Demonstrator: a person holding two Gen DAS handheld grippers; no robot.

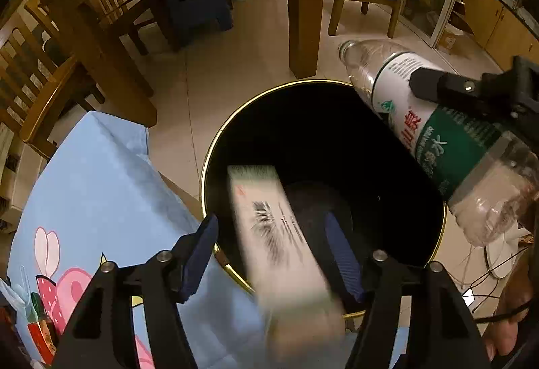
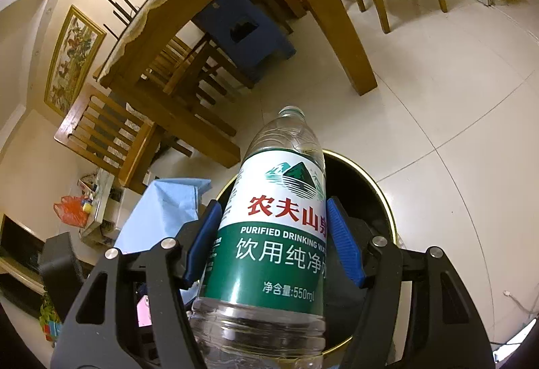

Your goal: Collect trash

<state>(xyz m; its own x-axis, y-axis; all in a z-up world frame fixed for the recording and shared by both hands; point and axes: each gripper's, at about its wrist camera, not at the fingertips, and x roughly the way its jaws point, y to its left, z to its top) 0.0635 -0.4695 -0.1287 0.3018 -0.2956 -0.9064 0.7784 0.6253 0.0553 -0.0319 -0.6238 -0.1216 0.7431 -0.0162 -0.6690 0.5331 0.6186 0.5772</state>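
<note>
Dining table [image 2: 215,42], at 11 o'clock in the right wrist view: wooden legs and chairs crowd the floor on that side, while bare tiles lie open from 1 to 3 o'clock.

Trash bin [image 1: 215,146], centre of the left wrist view: a round black bin with a brass-coloured rim, mouth upward and unobstructed. It stands just beside a surface under a light blue cloth [image 1: 101,187], which bounds it at 8 o'clock. The bin appears placed so that both hands can reach its mouth from above.

Water bottle [image 2: 279,234]: a clear, capless plastic bottle with a green and white label, clamped across the label by the right gripper [image 2: 274,237], whose blue pads press on both sides. In the left wrist view it hangs at 2 o'clock over the rim, neck tilted toward the table leg. It is judged to be waiting its turn.

Carton [image 1: 279,234]: a long, pale box, motion-blurred, lying between the fingers of the left gripper [image 1: 273,254] above the bin mouth. The jaws stand wide and neither pad [image 1: 202,251] touches it, so it is judged released and falling. The drop path to the bin floor is clear.
</note>
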